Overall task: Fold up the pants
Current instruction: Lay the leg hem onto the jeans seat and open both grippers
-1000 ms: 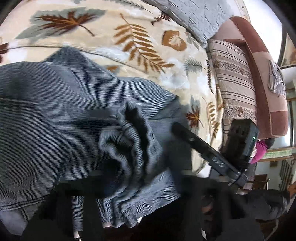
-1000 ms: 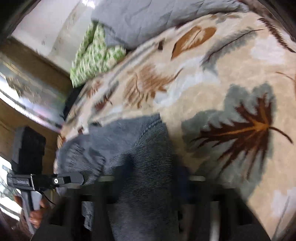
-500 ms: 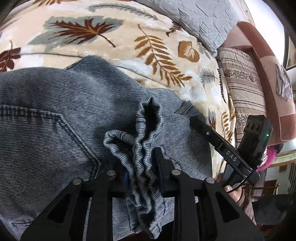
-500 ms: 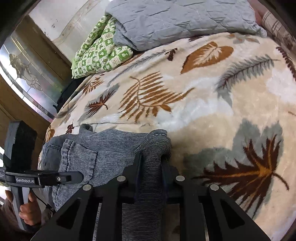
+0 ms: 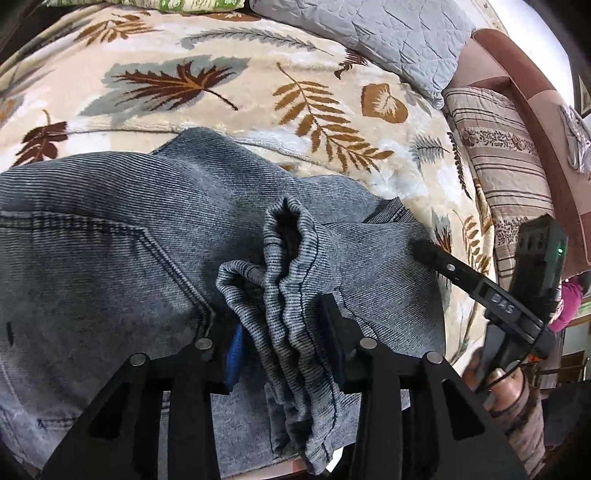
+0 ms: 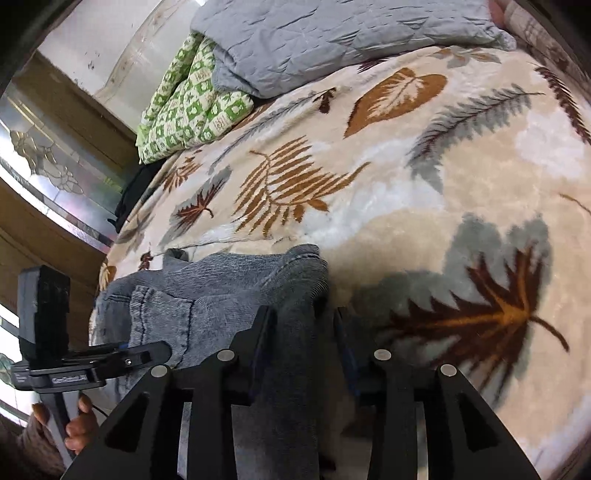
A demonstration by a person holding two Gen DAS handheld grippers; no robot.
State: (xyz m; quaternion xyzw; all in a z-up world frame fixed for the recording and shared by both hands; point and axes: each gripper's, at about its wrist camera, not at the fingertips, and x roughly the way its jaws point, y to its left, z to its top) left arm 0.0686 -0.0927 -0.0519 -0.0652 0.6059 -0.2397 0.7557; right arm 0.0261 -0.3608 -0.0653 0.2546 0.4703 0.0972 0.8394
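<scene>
Grey-blue striped denim pants lie bunched on a leaf-patterned blanket. My left gripper is shut on the gathered, ribbed waistband of the pants, which stands up between its fingers. The right gripper shows at the right of this view. In the right wrist view my right gripper is shut on a folded edge of the pants, pinched between its fingers. The left gripper shows at lower left there. A back pocket is visible.
A grey quilted pillow and a green patterned quilt lie at the head of the bed. A striped cushion and a brown sofa stand to the right. A wooden cabinet with glass is on the left.
Both grippers moved with the pants held, dragging them down toward the bed's near edge; more blanket now shows beyond the pants. The blur has cleared.
</scene>
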